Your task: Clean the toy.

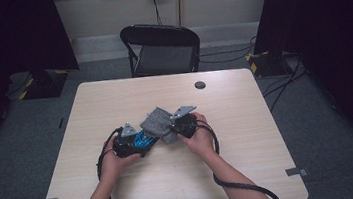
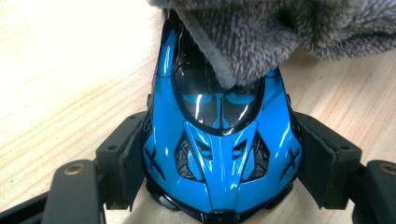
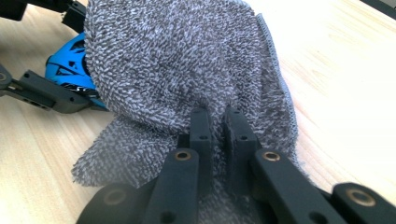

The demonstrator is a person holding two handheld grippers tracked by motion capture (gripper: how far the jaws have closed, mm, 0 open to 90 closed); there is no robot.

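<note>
Grey cloth (image 3: 187,70) is the largest of the working things here, a soft terry towel bunched near the middle of the tabletop (image 1: 125,196), draped over the far end of the blue toy car (image 2: 219,154) and spilling down onto the wood beside it. It looks light, limp and fuzzy, so it should fold and drag rather than slide, and it is best taken by a pinched fold, which is how the right claw (image 3: 217,126) has it: jaws nearly together with a ridge of pile caught between them. The car sits just left of the cloth as the high view shows it, lying on the wood under the towel's edge. Its shell is glossy, hard plastic, probably light and slippery, so a grip across the flanks seems safest. The left claw (image 2: 219,163) does exactly that, its jaws spread to the body's width with the pads pressed on both sides. Judging by this, the cloth is being rubbed over the car's shell; too hard a push could twist it out of the pads
</note>
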